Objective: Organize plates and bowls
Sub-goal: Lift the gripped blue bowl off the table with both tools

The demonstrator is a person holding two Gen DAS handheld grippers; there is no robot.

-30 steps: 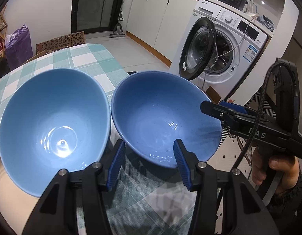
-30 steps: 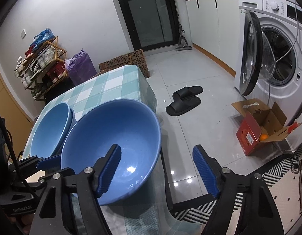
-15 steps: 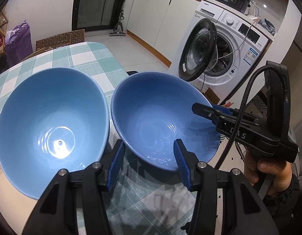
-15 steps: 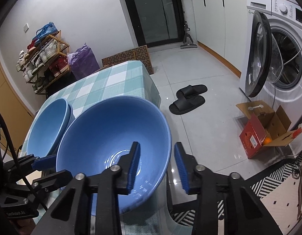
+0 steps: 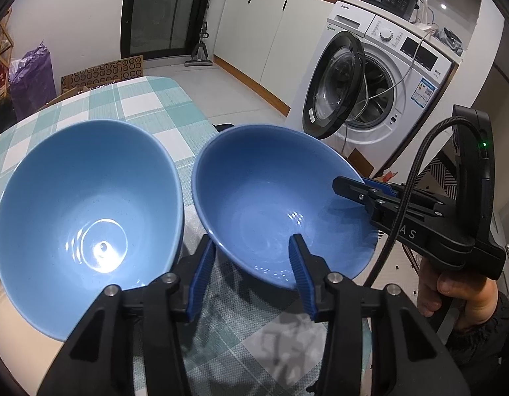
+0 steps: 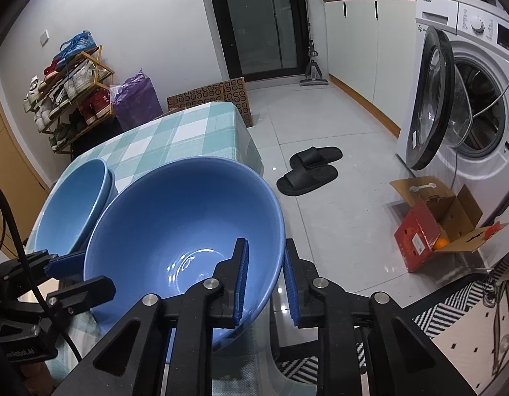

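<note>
Nearest, the right gripper (image 6: 265,277) is closing on the darker blue bowl (image 6: 188,231), its rim between the pads. The left gripper (image 5: 251,272), narrowing, straddles its near rim. At ten o'clock stand the stacked lighter bowls (image 5: 86,211). The bowl overhangs the bench (image 5: 155,102); a thin rim pinch could slip and drop it.

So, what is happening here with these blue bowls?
A person holds a gripper in each hand over a table with a checked cloth. The right gripper is closing its jaws on the rim of the darker blue bowl, one finger inside and one outside. The left gripper is also closing; its fingers straddle that bowl's near wall, apparently without pressing yet. The lighter blue bowl sits beside it, seemingly nested in another bowl, untouched.
</note>
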